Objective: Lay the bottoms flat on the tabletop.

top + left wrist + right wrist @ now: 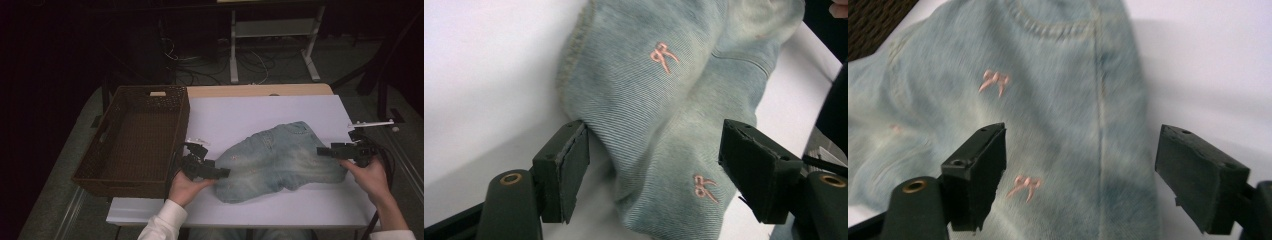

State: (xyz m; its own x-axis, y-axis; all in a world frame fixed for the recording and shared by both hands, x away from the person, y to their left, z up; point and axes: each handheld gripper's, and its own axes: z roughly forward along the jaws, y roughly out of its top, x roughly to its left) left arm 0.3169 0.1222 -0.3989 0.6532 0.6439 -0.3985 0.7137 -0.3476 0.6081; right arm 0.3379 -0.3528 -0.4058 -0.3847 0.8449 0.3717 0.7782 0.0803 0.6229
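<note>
pale denim shorts (277,160) flat on white table (300,107), left gripper (223,172) and right gripper (322,150) at opposite edges, jaws wide, holding nothing

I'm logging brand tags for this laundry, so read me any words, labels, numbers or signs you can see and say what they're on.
No readable text anywhere.
Denim garment: small pink embroidered marks, bow-like motifs, not letters.
Wicker basket: pale tag on its far rim, too small to read.
</note>
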